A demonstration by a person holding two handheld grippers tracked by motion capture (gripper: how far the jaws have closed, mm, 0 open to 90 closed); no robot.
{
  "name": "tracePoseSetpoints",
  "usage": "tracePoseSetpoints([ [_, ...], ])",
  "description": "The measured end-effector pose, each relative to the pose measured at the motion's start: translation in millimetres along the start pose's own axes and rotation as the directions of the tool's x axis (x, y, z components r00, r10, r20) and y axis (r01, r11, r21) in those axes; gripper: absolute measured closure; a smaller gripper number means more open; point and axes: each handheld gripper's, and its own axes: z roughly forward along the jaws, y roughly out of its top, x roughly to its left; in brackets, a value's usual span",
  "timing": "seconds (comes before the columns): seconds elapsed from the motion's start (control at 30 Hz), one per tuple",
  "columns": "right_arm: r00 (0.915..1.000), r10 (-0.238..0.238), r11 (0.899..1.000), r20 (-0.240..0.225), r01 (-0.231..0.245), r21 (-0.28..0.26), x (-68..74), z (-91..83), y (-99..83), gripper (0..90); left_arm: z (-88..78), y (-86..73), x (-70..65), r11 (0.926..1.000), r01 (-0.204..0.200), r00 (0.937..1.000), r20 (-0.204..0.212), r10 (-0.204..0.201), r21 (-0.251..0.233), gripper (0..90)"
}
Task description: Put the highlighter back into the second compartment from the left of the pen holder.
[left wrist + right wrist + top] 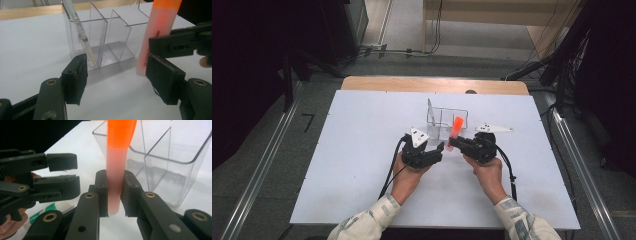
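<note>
R gripper clamped on orange-capped highlighter, upright just in front of clear organizer; L gripper jaws apart, nothing between: keep marker vertical, lift over rim, drop into empty compartment w/o touching walls.

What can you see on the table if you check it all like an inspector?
Surface: white table, bare wooden strip at its far edge.
Job's things: orange highlighter, upright, capped end up; clear divided organizer with a white pen leaning in one compartment.
Clutter: a green and white item by the left gripper, too hidden to name.
Grippers: right gripper shut on the highlighter; left gripper open beside it, nothing between its pads.
Cables: black cable from the left gripper, another from the right.
Surroundings: grey floor, metal rails, floor cables and dark stands.
</note>
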Motion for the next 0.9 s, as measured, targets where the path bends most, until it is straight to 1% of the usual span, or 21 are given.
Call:
tracePoseSetpoints([
  [0.1, 1.0000, 0.001, 1.000, 0.002, -0.001, -0.012, -0.9, -1.8, 2.4, 74.9, 0.1, -1.2, 1.7, 1.0000, -0.001, 1.0000, -0.004, 0.001, 0.008, 31.5],
  [0.33, 1.0000, -0.002, 1.000, 0.005, 0.003, -0.031, -1.6, -5.1, 8.9, 74.9, -2.2, -4.8, 7.6, 0.9998, -0.003, 0.9999, -0.015, 0.003, 0.018, 31.3],
  [0.4, 1.0000, -0.004, 0.999, 0.006, 0.005, -0.039, -1.6, -5.8, 11.1, 74.9, -3.5, -5.3, 9.0, 0.9998, 0.000, 0.9999, -0.015, 0.001, 0.021, 31.3],
  [0.57, 0.9999, -0.006, 0.999, 0.010, 0.007, -0.053, -2.3, -7.2, 15.3, 74.9, -7.2, -6.5, 12.5, 0.9995, -0.010, 0.9999, -0.013, 0.010, 0.030, 31.3],
  [0.63, 0.9998, -0.012, 0.998, 0.013, 0.013, -0.060, -3.0, -6.8, 16.3, 74.9, -8.4, -7.0, 13.1, 0.9996, -0.008, 0.9999, -0.013, 0.008, 0.026, 31.3],
  [0.77, 0.9999, -0.007, 0.998, 0.013, 0.008, -0.068, -3.3, -6.8, 19.9, 74.9, -10.1, -8.5, 15.3, 0.9992, -0.018, 0.9996, -0.023, 0.019, 0.034, 31.3],
  [0.87, 0.9997, -0.017, 0.996, 0.017, 0.019, -0.082, -2.7, -6.6, 24.0, 74.9, -10.6, -9.7, 17.5, 0.9991, -0.016, 0.9994, -0.030, 0.018, 0.040, 31.3],
  [0.9, 0.9998, -0.012, 0.996, 0.018, 0.013, -0.084, -2.1, -6.4, 25.3, 74.9, -10.5, -10.2, 18.4, 0.9990, -0.016, 0.9994, -0.030, 0.017, 0.041, 31.3],
])
